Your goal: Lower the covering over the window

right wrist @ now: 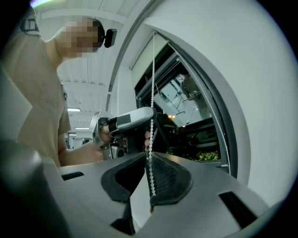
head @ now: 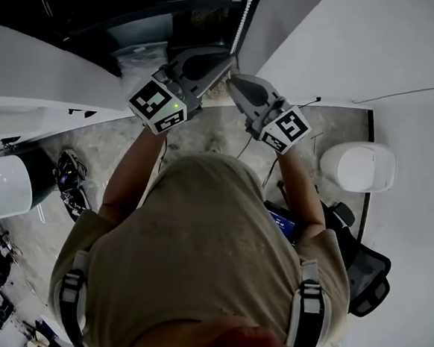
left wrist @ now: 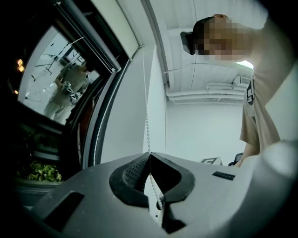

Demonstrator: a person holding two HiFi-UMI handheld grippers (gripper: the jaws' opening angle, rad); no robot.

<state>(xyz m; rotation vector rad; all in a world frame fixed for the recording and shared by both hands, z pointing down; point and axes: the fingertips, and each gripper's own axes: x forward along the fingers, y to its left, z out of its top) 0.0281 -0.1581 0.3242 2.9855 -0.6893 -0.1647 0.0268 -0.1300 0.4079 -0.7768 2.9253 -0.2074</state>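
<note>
A white bead chain [head: 249, 7] hangs beside the dark window [head: 103, 3]. My left gripper [head: 227, 60] is shut on the chain, which runs up from its closed tips [left wrist: 149, 154] along the window frame [left wrist: 147, 125]. Just below it, my right gripper [head: 232, 79] is also shut on the chain, whose beads [right wrist: 152, 83] pass between its pads [right wrist: 163, 179]. The right gripper view shows the left gripper [right wrist: 132, 118] higher on the same chain. A pale blind edge [right wrist: 148, 56] sits at the window's top.
A white sill [head: 45, 73] runs along the left and a white wall [head: 376, 47] stands to the right. On the floor below are a white round stool [head: 359, 167], a black bag [head: 366, 278] and a white bin [head: 3, 186]. Green plants [left wrist: 42, 172] show behind the glass.
</note>
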